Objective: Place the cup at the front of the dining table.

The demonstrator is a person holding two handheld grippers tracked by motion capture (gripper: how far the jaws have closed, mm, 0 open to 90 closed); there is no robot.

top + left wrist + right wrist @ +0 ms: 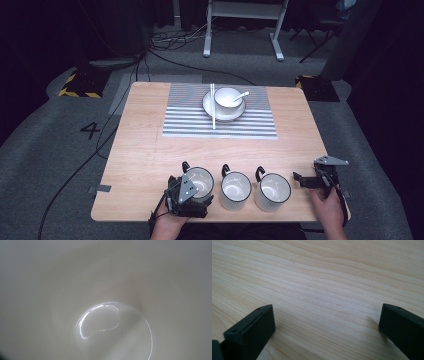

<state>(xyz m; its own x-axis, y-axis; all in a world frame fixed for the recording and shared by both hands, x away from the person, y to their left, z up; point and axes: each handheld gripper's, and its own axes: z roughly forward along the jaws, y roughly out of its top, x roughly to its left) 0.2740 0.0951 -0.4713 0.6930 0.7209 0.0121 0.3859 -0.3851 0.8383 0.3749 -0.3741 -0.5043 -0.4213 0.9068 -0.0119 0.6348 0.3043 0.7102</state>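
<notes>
High view: along the lower edge of the desk stand three white mugs; the left tongs sit at the leftmost mug, their grip not discernible, while the right tongs rest at lower right. Left gripper view: the mug's glossy white interior. Right gripper view: jaws spread wide over bare wood.

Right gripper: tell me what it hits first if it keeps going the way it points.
Probably the bare wooden table. The right gripper has its jaws wide apart and tilted down at the wood, with nothing between them.
</notes>
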